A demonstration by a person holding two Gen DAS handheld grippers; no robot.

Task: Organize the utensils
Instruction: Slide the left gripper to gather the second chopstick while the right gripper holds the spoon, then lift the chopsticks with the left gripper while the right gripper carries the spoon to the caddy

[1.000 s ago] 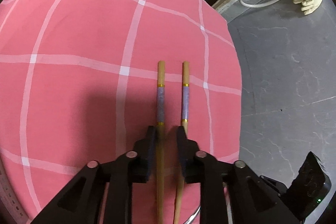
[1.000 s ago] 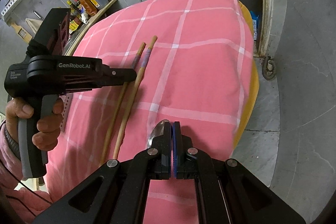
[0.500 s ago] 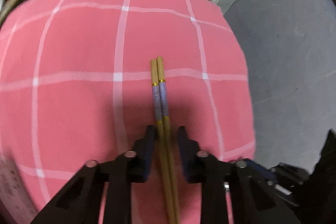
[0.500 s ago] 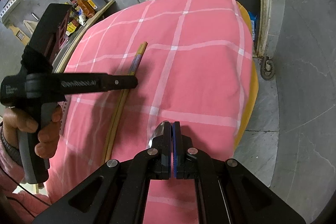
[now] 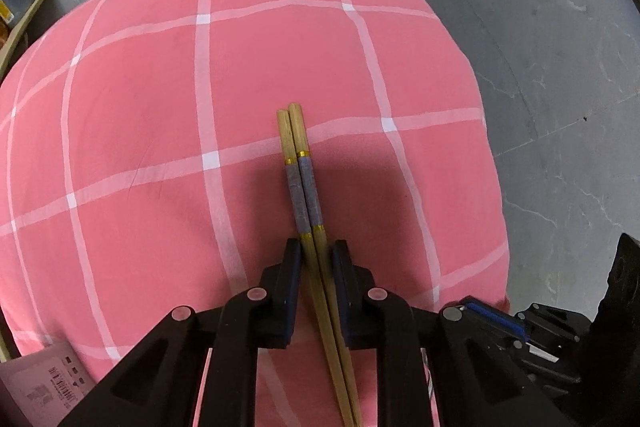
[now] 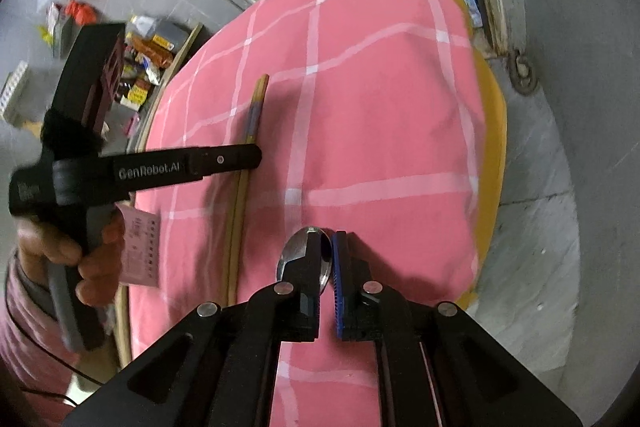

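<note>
Two wooden chopsticks [image 5: 304, 187] with grey wrapped bands lie side by side, touching, on the pink checked tablecloth [image 5: 140, 87]. My left gripper [image 5: 316, 259] straddles them, its jaws a little wider than the pair, not pressing them. In the right wrist view the chopsticks [image 6: 250, 131] run under the left gripper [image 6: 240, 161], held in a hand. My right gripper [image 6: 326, 259] is slightly open, with a metal spoon [image 6: 298, 251] lying under it on the cloth, its bowl showing past the left finger.
The round table's right edge drops to a grey floor [image 5: 560, 107]. A pink printed card [image 5: 44, 383] lies at the near left edge. Bottles and packets [image 6: 148, 59] clutter the floor beyond the table. A yellow cushion edge [image 6: 492, 147] shows under the cloth.
The two chopsticks, apart a second ago, were pushed together and now touch. My right gripper's jaws, shut before, have opened a little over the spoon.
</note>
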